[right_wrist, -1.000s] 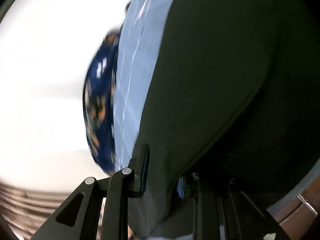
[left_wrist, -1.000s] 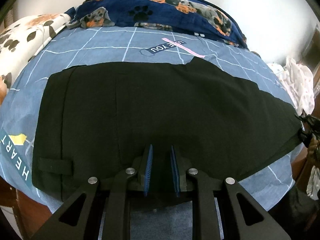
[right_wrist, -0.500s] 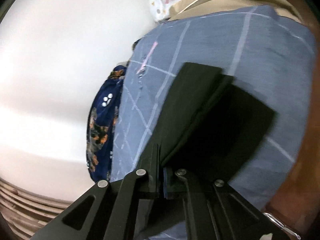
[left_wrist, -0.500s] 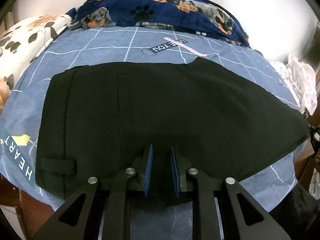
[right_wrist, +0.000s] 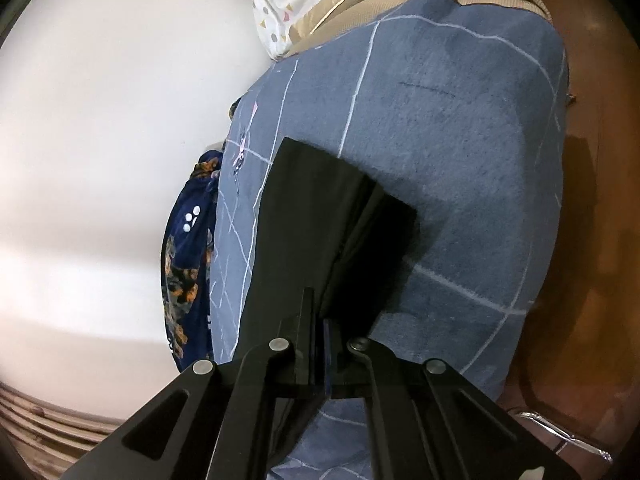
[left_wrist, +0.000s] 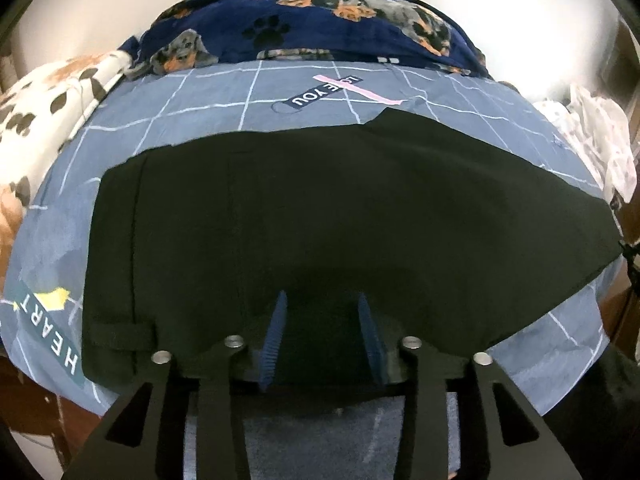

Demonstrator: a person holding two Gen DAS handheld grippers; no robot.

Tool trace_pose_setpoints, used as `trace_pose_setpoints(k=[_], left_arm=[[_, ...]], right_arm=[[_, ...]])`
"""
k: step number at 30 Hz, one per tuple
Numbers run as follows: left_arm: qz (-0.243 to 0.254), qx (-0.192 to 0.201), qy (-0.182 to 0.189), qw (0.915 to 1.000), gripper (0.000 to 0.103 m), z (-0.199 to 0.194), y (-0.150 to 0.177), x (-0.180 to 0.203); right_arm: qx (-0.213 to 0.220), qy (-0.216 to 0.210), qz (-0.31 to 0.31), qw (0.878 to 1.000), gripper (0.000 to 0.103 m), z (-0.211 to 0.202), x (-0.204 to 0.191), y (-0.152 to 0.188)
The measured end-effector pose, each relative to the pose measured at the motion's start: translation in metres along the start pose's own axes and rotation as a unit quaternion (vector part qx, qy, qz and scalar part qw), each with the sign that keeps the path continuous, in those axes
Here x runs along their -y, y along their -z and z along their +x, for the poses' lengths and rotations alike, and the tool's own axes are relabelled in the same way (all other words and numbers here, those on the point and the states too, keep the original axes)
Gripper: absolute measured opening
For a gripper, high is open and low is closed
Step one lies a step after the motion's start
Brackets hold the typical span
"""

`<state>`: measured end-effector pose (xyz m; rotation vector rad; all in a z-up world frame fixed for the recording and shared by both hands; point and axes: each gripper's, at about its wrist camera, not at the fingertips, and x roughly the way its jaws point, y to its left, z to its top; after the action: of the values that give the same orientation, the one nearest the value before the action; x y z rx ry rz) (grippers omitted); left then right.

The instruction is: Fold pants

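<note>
Black pants [left_wrist: 320,208] lie flat across a blue checked bedsheet [left_wrist: 208,96], waistband at the left, legs tapering to the right. My left gripper [left_wrist: 322,312] hovers over the near edge of the pants with its blue-padded jaws apart and nothing between them. In the right wrist view my right gripper [right_wrist: 318,320] is shut on the leg end of the pants [right_wrist: 320,200], which is lifted a little off the sheet [right_wrist: 460,140].
A navy dog-print blanket [left_wrist: 320,20] is bunched at the far side of the bed, with a white paw-print blanket [left_wrist: 44,112] at the left. White patterned cloth [left_wrist: 600,136] lies at the right. Wooden bed frame [right_wrist: 592,240] borders the mattress edge.
My left gripper has opened wider over the near edge of the pants. My right gripper, still holding the leg end, has pulled back and swung so the bed end shows.
</note>
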<state>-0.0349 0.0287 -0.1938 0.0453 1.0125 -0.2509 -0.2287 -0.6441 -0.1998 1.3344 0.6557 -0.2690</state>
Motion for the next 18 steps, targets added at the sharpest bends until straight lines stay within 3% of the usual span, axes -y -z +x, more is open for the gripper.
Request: trace_pose_setpoints(k=[1,5,8,11,14,18], left_arm=[[0.003,0.002,-0.008,1.0,0.06,0.0,0.0,0.0],[-0.008,0.011,-0.007,0.9999,0.061,-0.002,0.001,-0.008],[-0.023,0.015,0.0,0.9996,0.061,-0.004,0.001,-0.015],[-0.035,0.023,0.004,0.9991,0.061,-0.007,0.0,-0.019],[-0.046,0.031,0.012,0.9984,0.061,-0.01,0.0,-0.021],[-0.055,0.03,0.017,0.9979,0.061,-0.013,-0.001,-0.021]], right_arm=[[-0.002,-0.001,-0.001,1.0,0.003,0.0,0.001,0.0],[-0.007,-0.043,0.033,0.999,0.006,-0.001,0.013,-0.003],[0.02,-0.081,0.063,0.995,0.013,-0.017,0.026,-0.007],[0.073,-0.091,0.078,0.99,0.013,-0.044,0.038,-0.013],[0.092,-0.079,0.068,0.99,0.013,-0.06,0.04,-0.019],[0.09,-0.033,0.067,0.993,0.013,-0.059,0.044,-0.023]])
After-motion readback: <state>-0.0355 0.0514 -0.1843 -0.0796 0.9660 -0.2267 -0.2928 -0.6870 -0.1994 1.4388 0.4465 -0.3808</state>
